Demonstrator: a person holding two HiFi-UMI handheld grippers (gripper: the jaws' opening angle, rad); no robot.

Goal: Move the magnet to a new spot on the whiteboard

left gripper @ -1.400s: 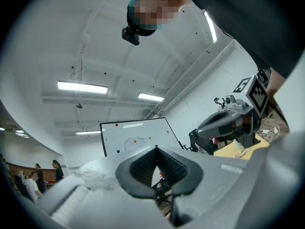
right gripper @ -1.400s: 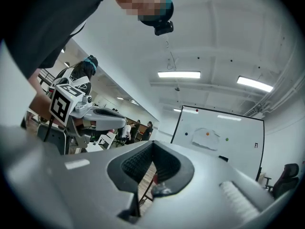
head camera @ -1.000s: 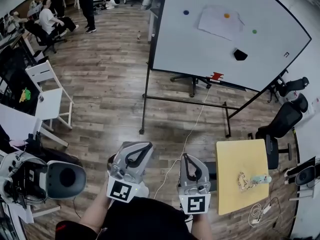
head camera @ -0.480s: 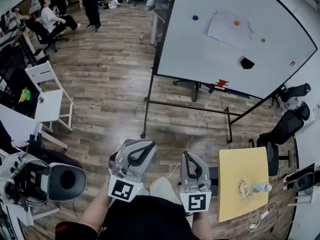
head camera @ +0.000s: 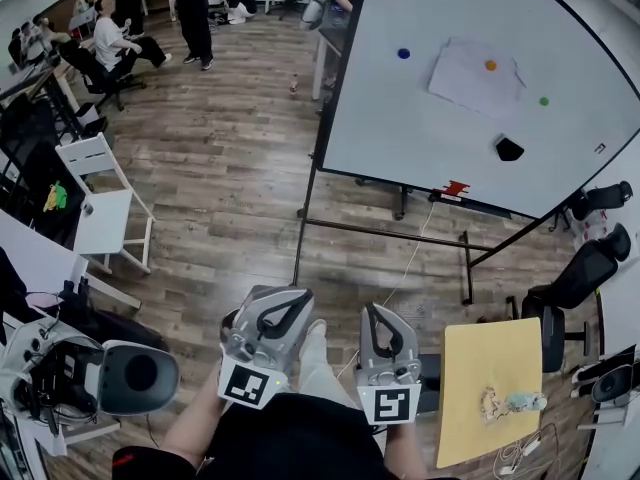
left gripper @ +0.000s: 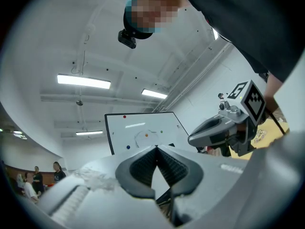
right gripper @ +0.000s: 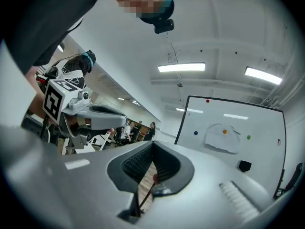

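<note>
White whiteboard [head camera: 470,118] on black stand sat nearer than 1 s ago: approach ongoing. Left gripper [head camera: 287,295] & right gripper [head camera: 372,311] jaws together, empty, well short. Round blue magnet [head camera: 403,54], orange magnet [head camera: 490,65], green magnet [head camera: 544,100] on board, untouched.

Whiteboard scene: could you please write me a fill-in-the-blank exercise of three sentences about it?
1. The orange magnet pins a sheet of ____ to the whiteboard.
2. In the head view, the green magnet lies to the ____ of the orange one.
3. The left gripper and the right gripper are both ____ and hold nothing.

Missing words: paper; right; shut.
</note>
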